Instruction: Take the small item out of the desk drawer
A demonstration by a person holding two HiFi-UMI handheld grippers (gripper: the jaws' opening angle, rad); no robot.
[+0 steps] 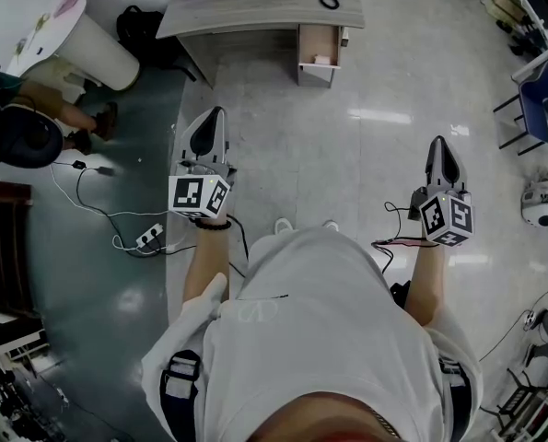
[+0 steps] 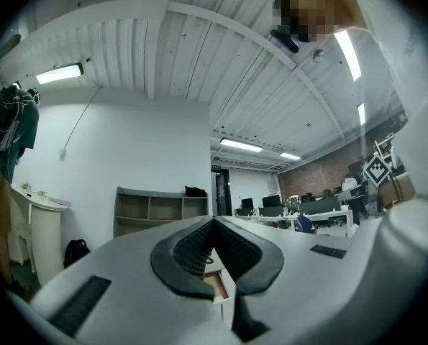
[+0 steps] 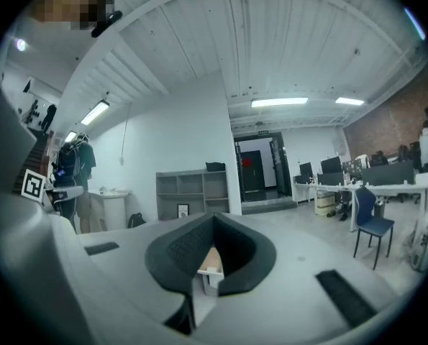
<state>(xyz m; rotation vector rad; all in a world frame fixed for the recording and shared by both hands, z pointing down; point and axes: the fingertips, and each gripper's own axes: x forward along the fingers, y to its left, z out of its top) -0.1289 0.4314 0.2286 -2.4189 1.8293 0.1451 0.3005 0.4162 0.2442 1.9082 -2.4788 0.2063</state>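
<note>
— Well ahead of both tips, in the head view, the table (image 1: 255,12) stands with its drawer (image 1: 318,64) already pulled open. A pale speck inside may be the small item (image 1: 321,60) (too small to be sure). The left hand-held gripper (image 1: 215,113) and the right hand-held gripper (image 1: 437,143) hang over bare floor, well apart from it.

— And the left gripper view?

— Its jaws meet at the tips with nothing between them. The drawer shows far beyond them, through the gap lower down.

— The right gripper view?

— Much the same: jaws closed and empty, the drawer well ahead.

— So what is left?

— Nearly all of it, I'd judge: walk up, reach in, grip the item and lift it out. Only the opening of the drawer looks done.
</note>
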